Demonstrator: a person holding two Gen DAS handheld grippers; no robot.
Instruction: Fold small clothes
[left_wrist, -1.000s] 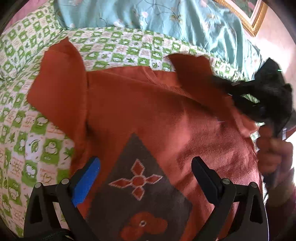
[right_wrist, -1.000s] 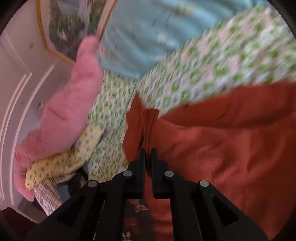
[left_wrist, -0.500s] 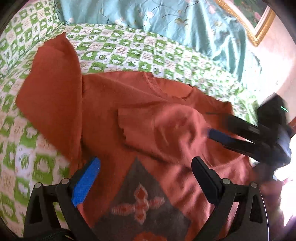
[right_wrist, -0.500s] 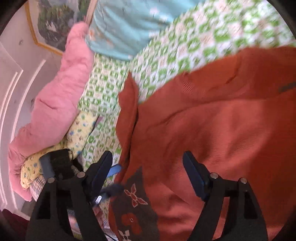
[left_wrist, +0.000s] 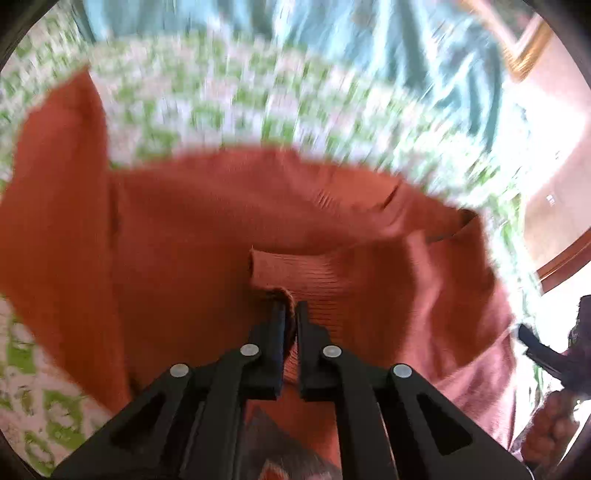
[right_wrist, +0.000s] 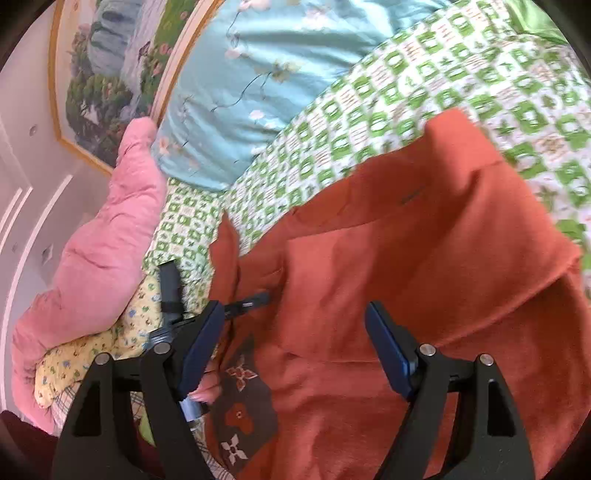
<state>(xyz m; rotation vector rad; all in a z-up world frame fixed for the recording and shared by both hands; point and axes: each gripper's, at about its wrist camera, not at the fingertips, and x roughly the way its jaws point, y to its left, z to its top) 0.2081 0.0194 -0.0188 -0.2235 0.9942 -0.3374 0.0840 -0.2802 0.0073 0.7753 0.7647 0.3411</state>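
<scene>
Since half a second ago my left claw (left_wrist: 290, 314) went from wide open to closed on the ribbed cuff (left_wrist: 295, 273) of the rust-orange knitted sweater (right_wrist: 424, 277). My right claw (right_wrist: 295, 347) hangs wide open, empty, above it. Sweater lies on the green-and-white checked bedsheet (right_wrist: 369, 110); pink quilted blanket (right_wrist: 99, 254) and blue flowered pillow (right_wrist: 240, 74) lie beyond.

Bright daylight; left view motion-blurred
</scene>
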